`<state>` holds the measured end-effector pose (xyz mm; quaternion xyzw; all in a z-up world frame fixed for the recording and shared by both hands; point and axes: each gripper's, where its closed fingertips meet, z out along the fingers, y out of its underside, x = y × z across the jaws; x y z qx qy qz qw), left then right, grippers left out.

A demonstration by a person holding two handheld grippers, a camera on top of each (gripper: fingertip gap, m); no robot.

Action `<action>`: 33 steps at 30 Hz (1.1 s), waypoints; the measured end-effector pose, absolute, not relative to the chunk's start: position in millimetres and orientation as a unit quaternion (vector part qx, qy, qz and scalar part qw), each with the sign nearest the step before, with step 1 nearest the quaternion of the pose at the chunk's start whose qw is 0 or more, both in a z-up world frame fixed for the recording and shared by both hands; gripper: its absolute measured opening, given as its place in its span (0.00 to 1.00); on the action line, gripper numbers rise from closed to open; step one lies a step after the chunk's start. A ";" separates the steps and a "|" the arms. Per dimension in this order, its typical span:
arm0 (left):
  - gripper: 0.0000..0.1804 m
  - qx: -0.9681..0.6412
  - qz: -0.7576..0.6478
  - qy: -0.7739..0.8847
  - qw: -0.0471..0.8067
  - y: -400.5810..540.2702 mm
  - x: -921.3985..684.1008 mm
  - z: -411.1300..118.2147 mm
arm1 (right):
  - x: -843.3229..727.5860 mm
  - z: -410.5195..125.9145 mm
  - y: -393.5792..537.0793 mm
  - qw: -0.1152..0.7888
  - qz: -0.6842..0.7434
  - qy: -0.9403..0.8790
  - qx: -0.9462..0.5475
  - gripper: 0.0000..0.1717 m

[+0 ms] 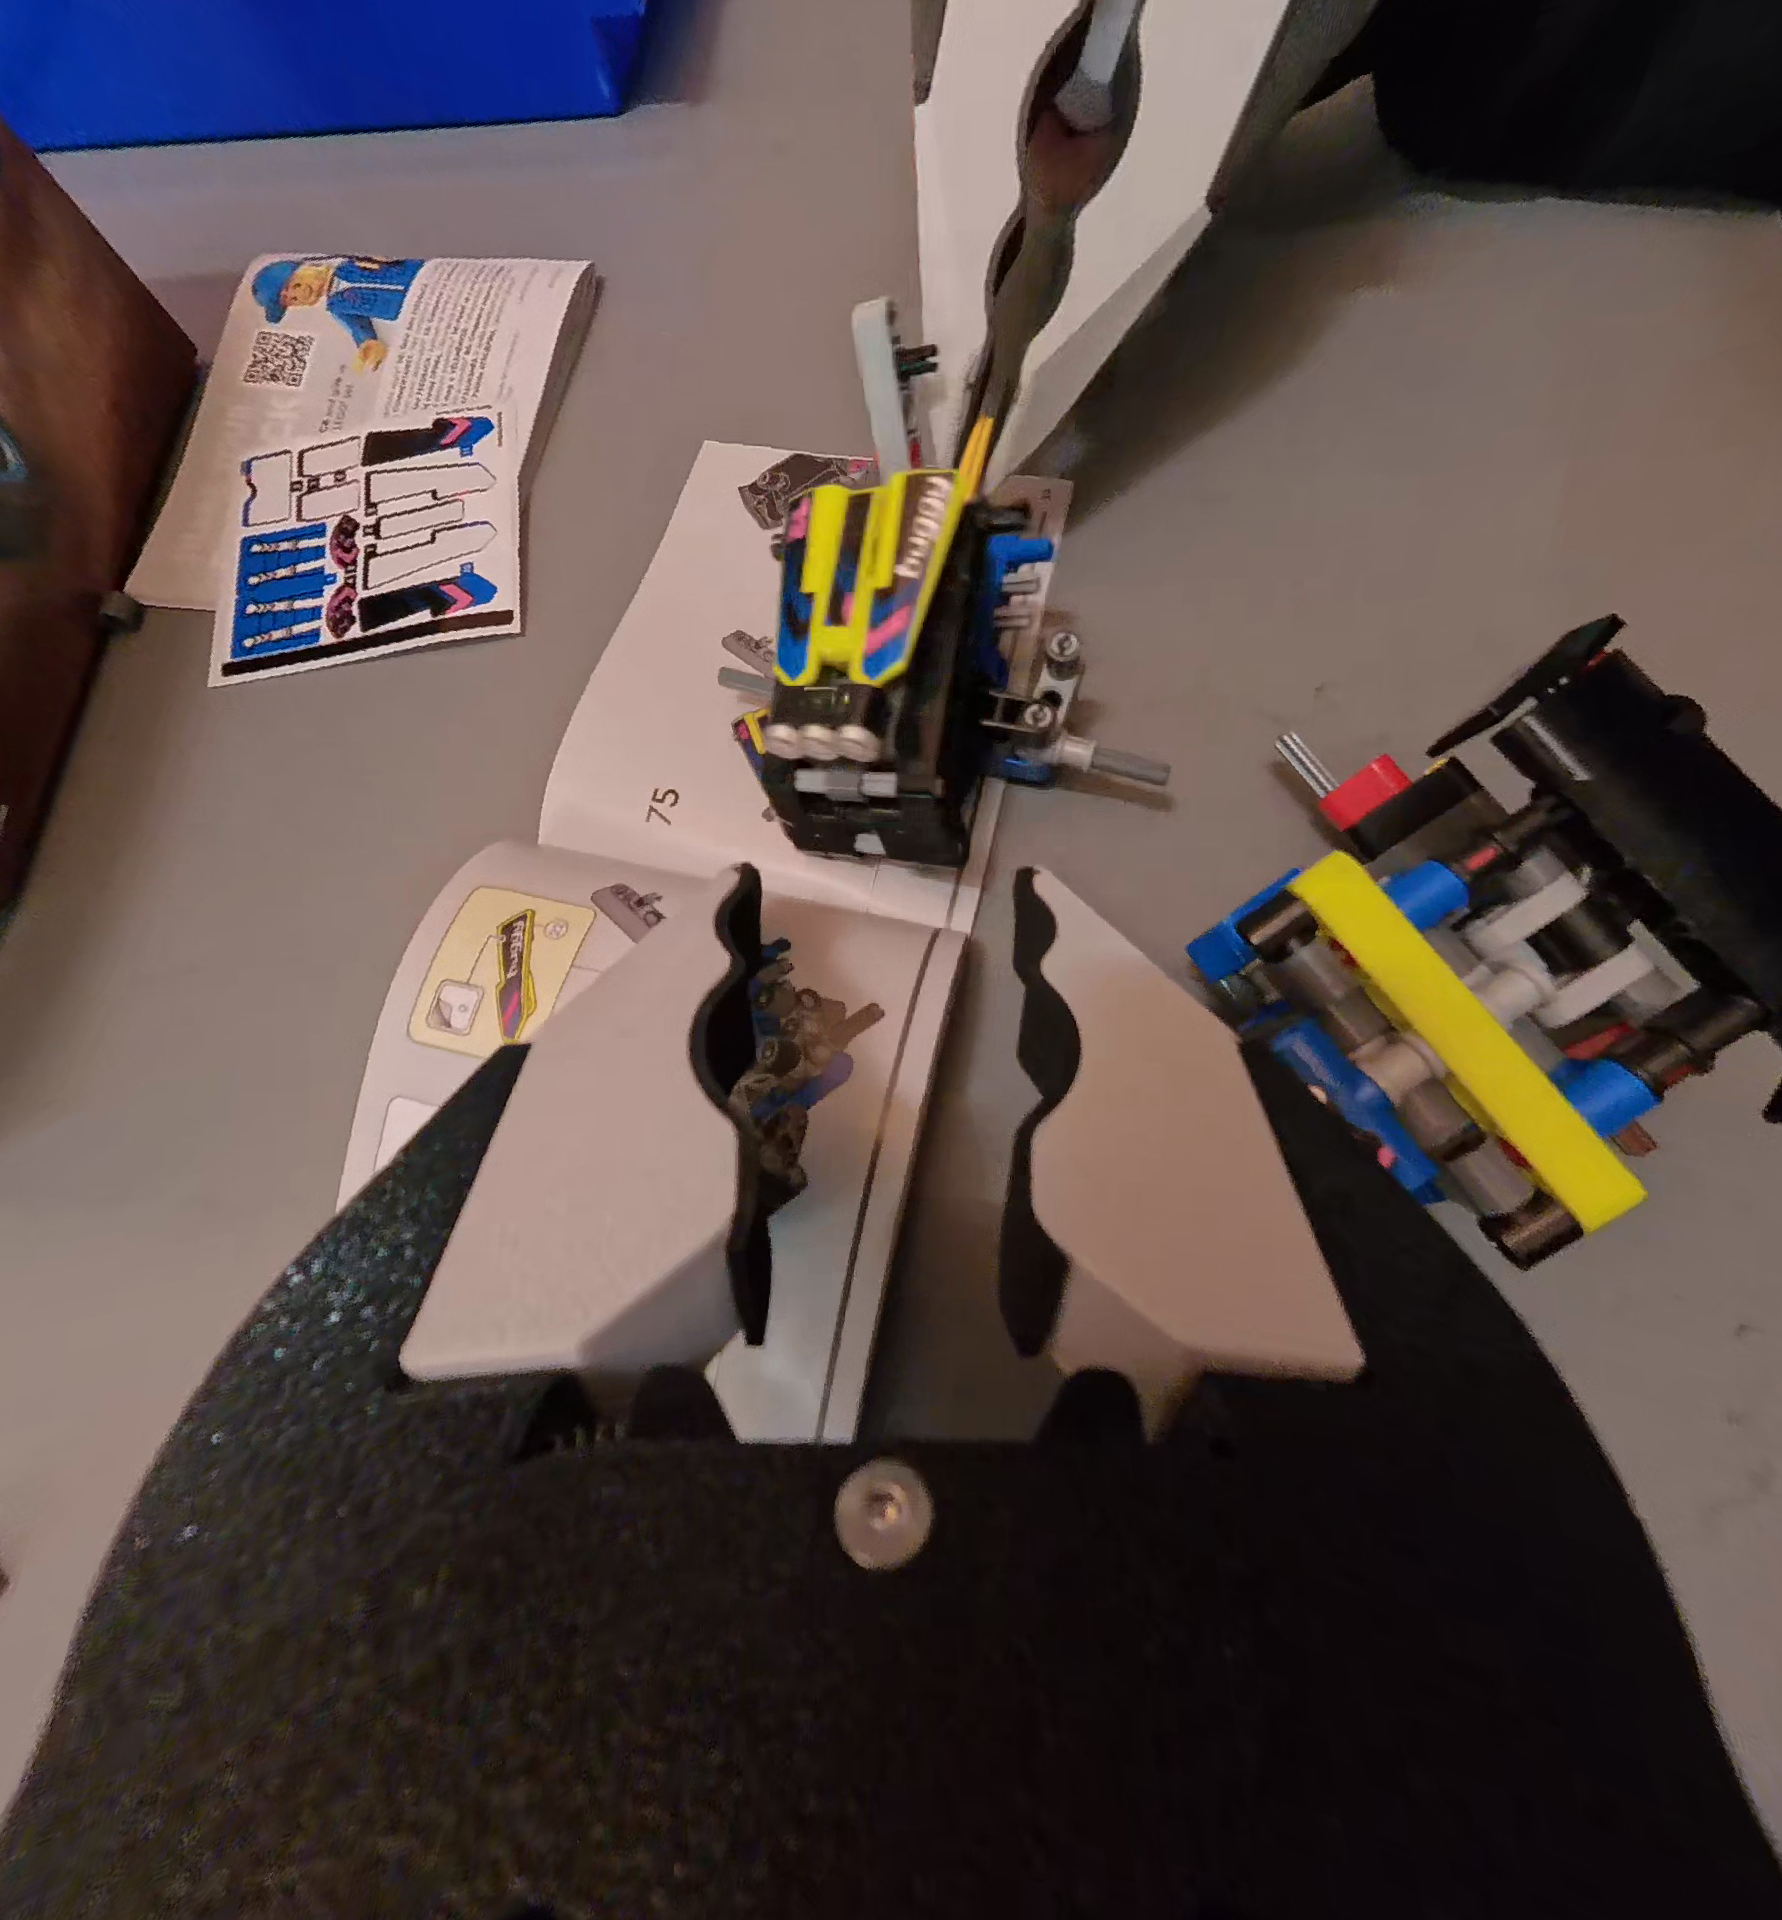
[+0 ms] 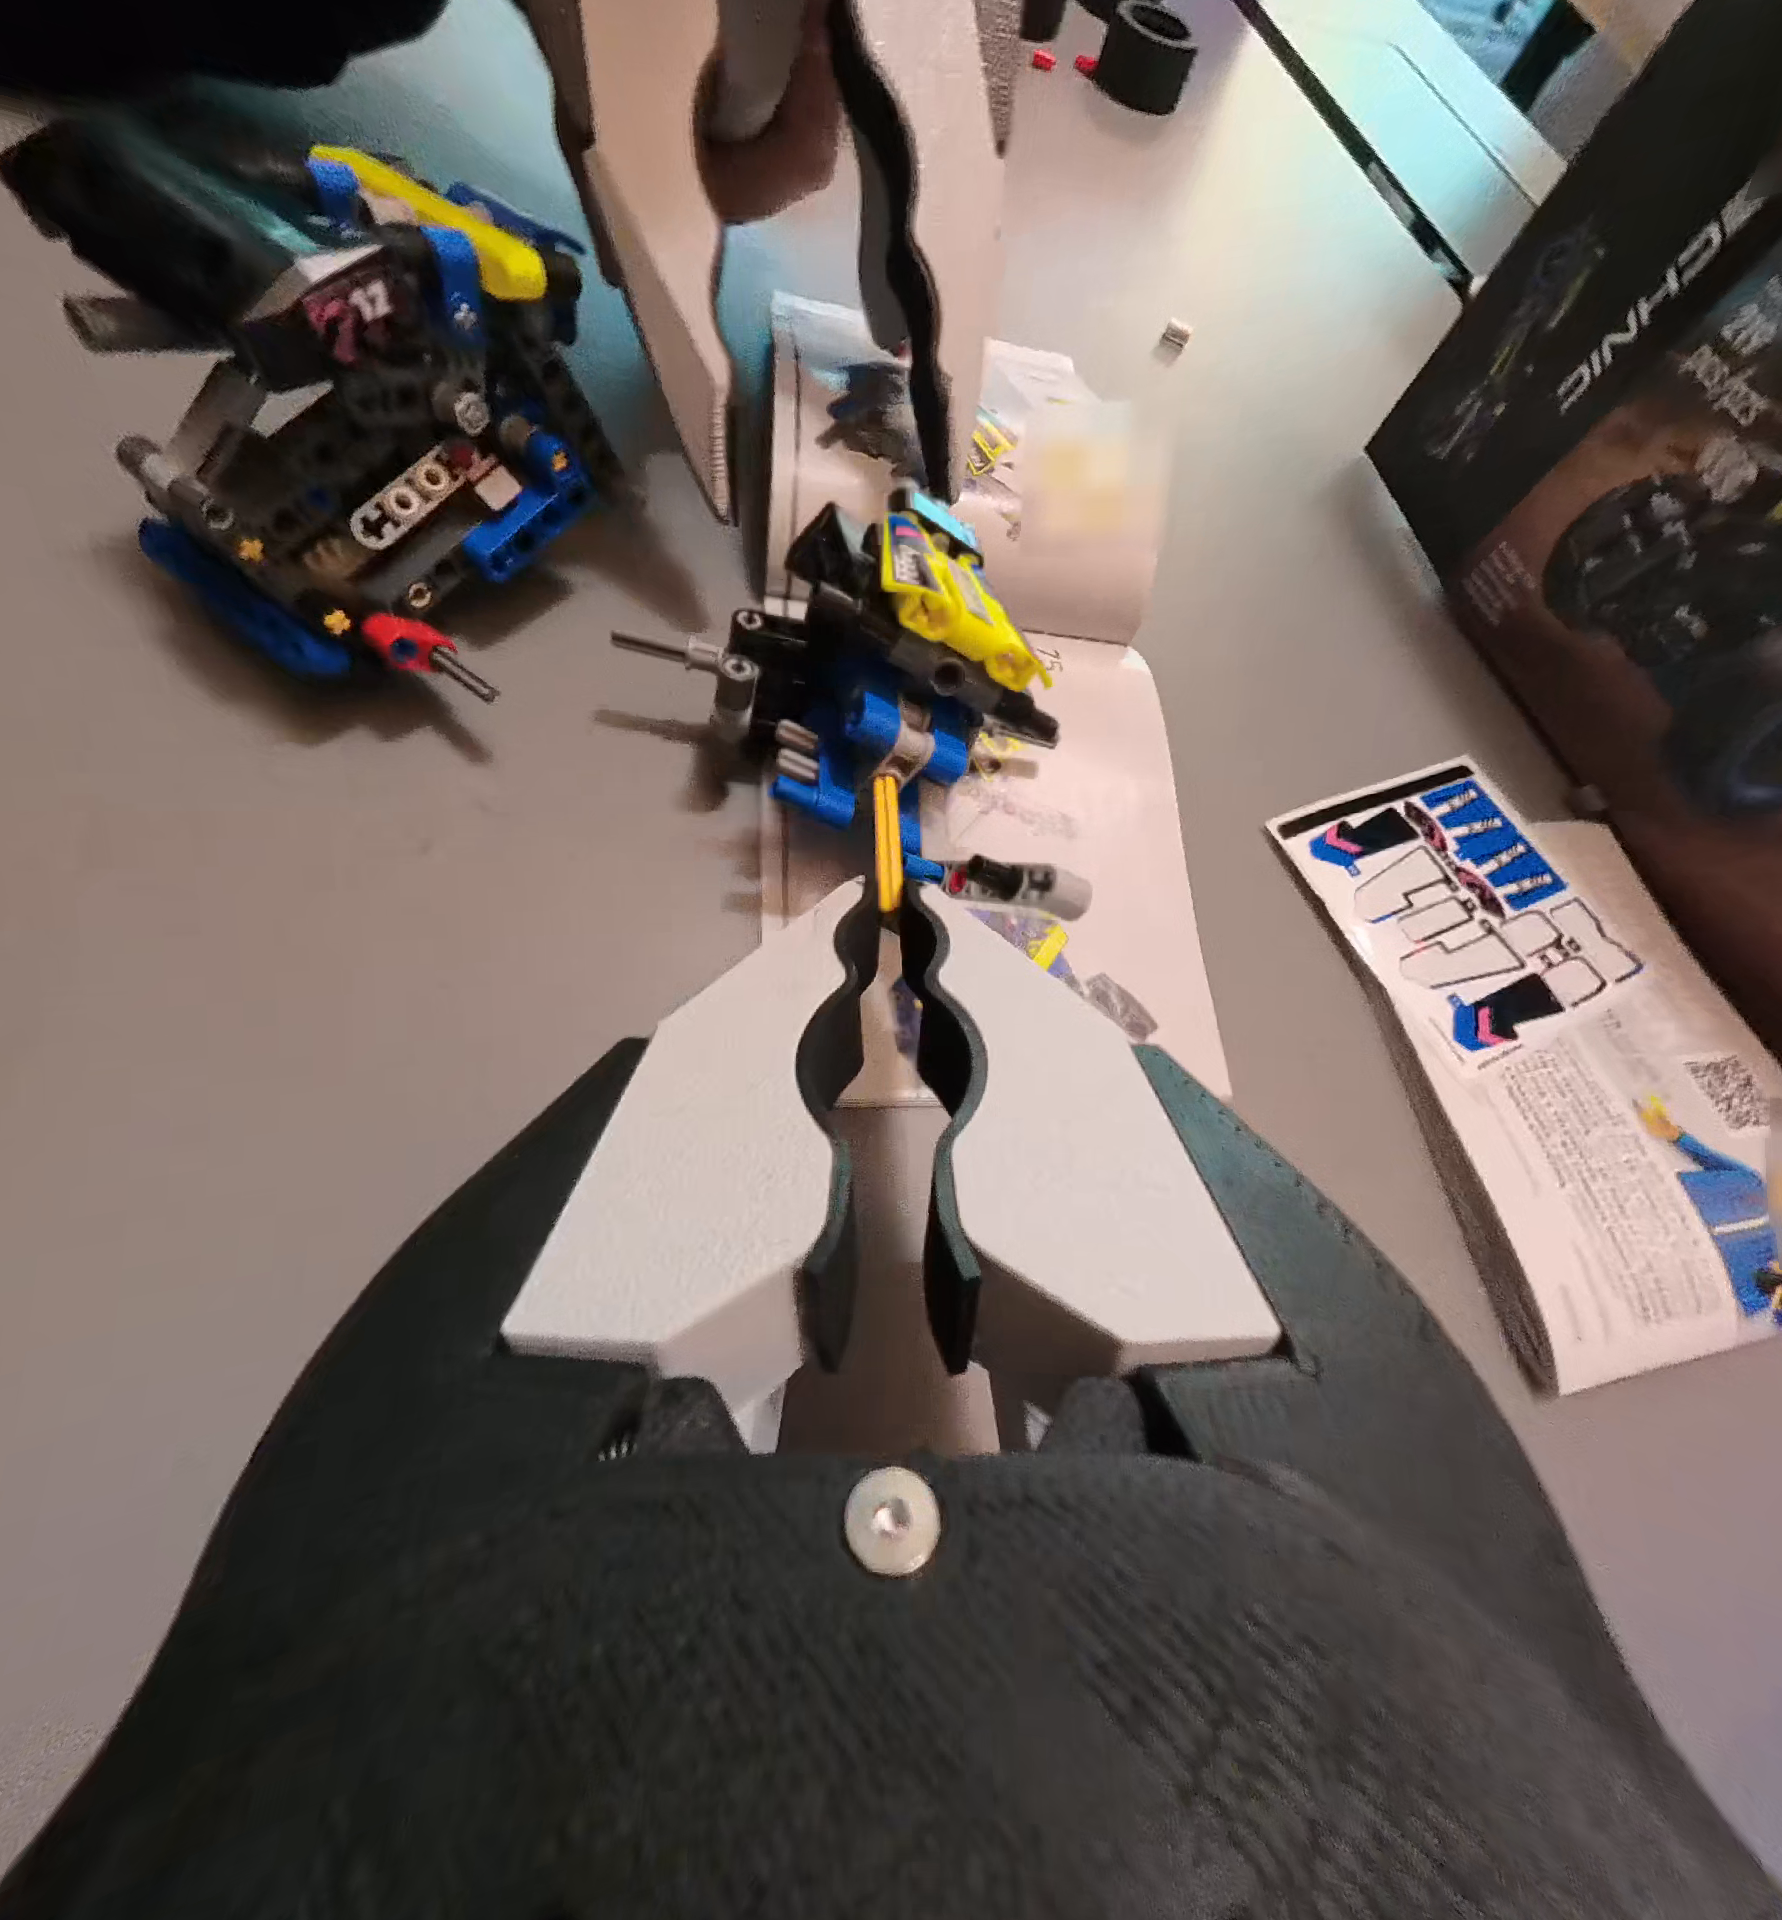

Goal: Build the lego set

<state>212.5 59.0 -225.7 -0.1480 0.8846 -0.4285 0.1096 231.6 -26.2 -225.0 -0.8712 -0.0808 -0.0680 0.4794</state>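
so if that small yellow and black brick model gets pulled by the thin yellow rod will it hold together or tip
The small model looks tall for its footprint on the open booklet, so it may tip. The right gripper pinches only the yellow rod, which could slide out rather than drag it. Protruding grey axles might snag.

The desk (image 1: 243, 987) looked smooth, matt grey, carrying a paper booklet (image 1: 617, 790) and a glossy sticker sheet (image 1: 367, 540). The brick models (image 1: 876, 665) were shiny plastic. Both grippers' shells (image 2: 866, 1714) looked rough, grainy black plastic with a metal screw (image 2: 892, 1522).
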 end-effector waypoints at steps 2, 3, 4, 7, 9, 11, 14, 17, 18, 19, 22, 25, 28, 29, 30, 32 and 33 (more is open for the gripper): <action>0.26 -0.131 -0.425 0.887 0.125 57.4 214.0 -225.5 | 230.0 -222.0 -25.1 0.485 -0.047 -0.055 -0.871 0.01; 0.27 -0.122 -0.420 0.888 0.140 57.4 216.6 -225.1 | 231.9 -219.0 -23.9 0.495 -0.036 -0.030 -0.868 0.01; 0.28 -0.114 -0.417 0.888 0.157 57.9 220.5 -224.1 | 232.9 -216.2 -22.9 0.505 -0.021 -0.007 -0.863 0.01; 0.31 -0.100 -0.429 0.876 0.194 55.4 228.9 -217.0 | 238.1 -207.9 -23.1 0.529 0.021 0.061 -0.846 0.00; 0.31 -0.091 -0.442 0.868 0.205 50.7 229.4 -212.6 | 237.7 -206.0 -24.4 0.535 0.049 0.082 -0.839 0.01; 0.33 -0.087 -0.442 0.862 0.231 48.6 234.7 -208.9 | 237.4 -201.6 -24.5 0.548 0.072 0.103 -0.827 0.00; 0.34 -0.080 -0.452 0.850 0.260 45.0 237.8 -197.8 | 235.5 -190.0 -22.0 0.577 0.104 0.130 -0.799 0.01; 0.32 -0.068 -0.480 0.819 0.305 47.2 236.1 -172.1 | 235.5 -173.0 -21.0 0.615 0.118 0.143 -0.766 0.00; 0.29 -0.061 -0.494 0.807 0.317 48.8 233.1 -161.5 | 235.8 -165.8 -21.1 0.631 0.123 0.148 -0.752 0.00; 0.26 -0.056 -0.510 0.796 0.320 49.8 228.7 -151.7 | 235.8 -157.6 -21.1 0.650 0.122 0.144 -0.736 0.00; 0.25 -0.096 -0.563 0.776 0.268 53.3 219.1 -134.0 | 237.0 -139.6 -21.0 0.688 0.113 0.140 -0.704 0.00; 0.27 -0.174 -0.641 0.730 0.163 55.0 214.0 -116.5 | 235.3 -127.1 -17.1 0.702 0.063 0.116 -0.700 0.01; 0.24 -0.224 -0.678 0.694 0.091 57.2 212.9 -105.8 | 230.7 -117.2 -11.7 0.700 0.012 0.095 -0.708 0.01; 0.25 -0.237 -0.681 0.689 0.073 57.7 213.1 -104.7 | 228.2 -114.8 -9.7 0.697 0.002 0.090 -0.712 0.01; 0.25 -0.247 -0.685 0.683 0.055 58.2 212.8 -103.5 | 225.8 -112.5 -7.8 0.693 -0.004 0.088 -0.715 0.01; 0.23 -0.270 -0.693 0.668 0.024 61.2 213.4 -101.0 | 222.7 -109.6 -5.0 0.687 -0.014 0.086 -0.722 0.01; 0.23 -0.274 -0.700 0.659 0.007 62.8 212.5 -99.1 | 220.7 -107.7 -4.1 0.687 -0.013 0.083 -0.721 0.01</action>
